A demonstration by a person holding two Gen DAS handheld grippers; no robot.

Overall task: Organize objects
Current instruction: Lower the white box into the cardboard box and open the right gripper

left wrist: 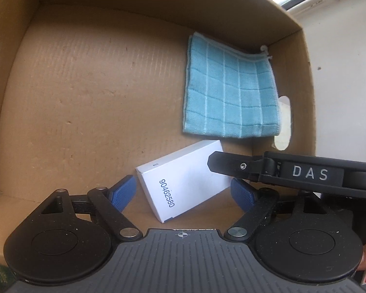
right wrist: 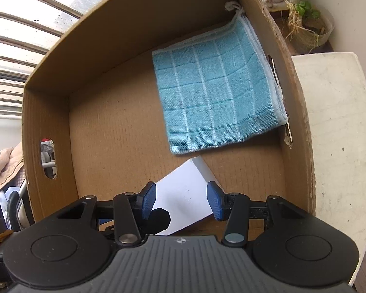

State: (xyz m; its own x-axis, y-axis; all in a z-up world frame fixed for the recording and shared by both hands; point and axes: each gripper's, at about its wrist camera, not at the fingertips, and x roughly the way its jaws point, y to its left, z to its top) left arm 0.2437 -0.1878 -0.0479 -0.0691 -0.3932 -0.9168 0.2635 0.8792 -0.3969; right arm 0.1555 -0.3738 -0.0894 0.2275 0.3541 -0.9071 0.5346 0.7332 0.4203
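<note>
Both grippers, left gripper (left wrist: 183,190) and right gripper (right wrist: 181,201), hang open, holding nothing. Inside the cardboard box (left wrist: 85,97), a folded blue cloth (left wrist: 229,90) fills the far right corner. The white carton (left wrist: 183,183), near the front wall, looks light and stiff; grip its long sides.

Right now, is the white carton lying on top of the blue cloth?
No. The white carton lies on the bare floor of the box, with a strip of cardboard showing between it and the blue cloth.
</note>
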